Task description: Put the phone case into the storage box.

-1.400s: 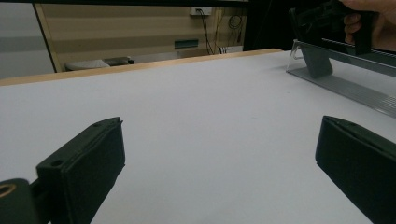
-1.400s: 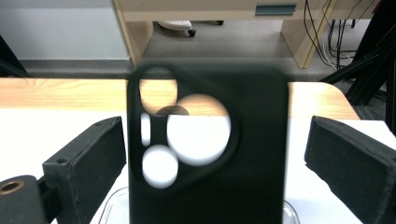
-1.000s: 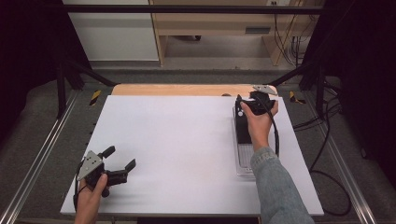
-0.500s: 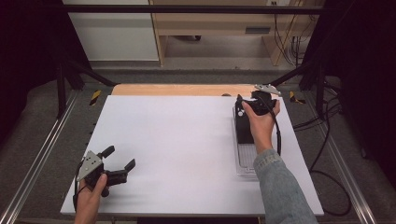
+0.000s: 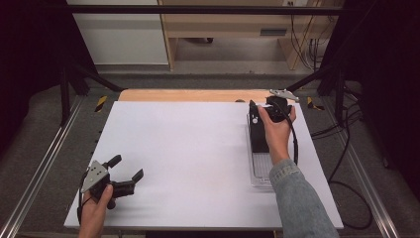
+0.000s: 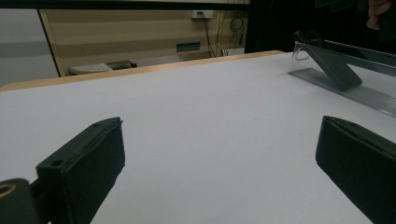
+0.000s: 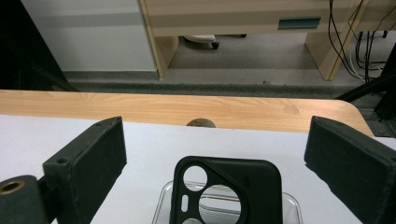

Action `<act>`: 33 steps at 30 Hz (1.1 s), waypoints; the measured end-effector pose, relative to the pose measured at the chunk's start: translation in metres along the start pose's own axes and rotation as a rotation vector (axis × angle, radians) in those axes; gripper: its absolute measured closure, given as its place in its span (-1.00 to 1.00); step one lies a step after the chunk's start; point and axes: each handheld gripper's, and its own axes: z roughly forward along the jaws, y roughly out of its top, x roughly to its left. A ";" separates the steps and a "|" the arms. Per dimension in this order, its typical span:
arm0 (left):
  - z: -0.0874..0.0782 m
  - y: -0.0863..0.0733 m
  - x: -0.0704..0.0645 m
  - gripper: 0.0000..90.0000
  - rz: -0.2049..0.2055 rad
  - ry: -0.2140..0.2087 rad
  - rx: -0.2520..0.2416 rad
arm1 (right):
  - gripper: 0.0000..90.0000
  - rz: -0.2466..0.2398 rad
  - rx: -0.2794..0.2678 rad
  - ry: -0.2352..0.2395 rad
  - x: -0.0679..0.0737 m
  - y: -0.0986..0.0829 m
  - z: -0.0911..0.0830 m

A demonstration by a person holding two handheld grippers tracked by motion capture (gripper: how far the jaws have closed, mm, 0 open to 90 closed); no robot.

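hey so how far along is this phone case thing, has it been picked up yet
Not yet. Done so far: the right gripper is lined up over the black phone case, jaws open on either side of it. In hand: nothing; the case leans in its clear tray. Left: closing on the case and lifting it out. The left gripper rests open, far off on the white table.

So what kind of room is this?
Probably a lab or workshop: a white work table inside a black metal frame, loose cables under a wooden desk, hand-held recording grippers.

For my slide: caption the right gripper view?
Open right gripper poised over a black phone case in a clear tray.
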 end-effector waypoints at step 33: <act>-0.001 0.000 -0.001 -0.97 0.012 -0.011 -0.005 | -0.90 -0.006 -0.045 0.134 0.000 0.008 -0.033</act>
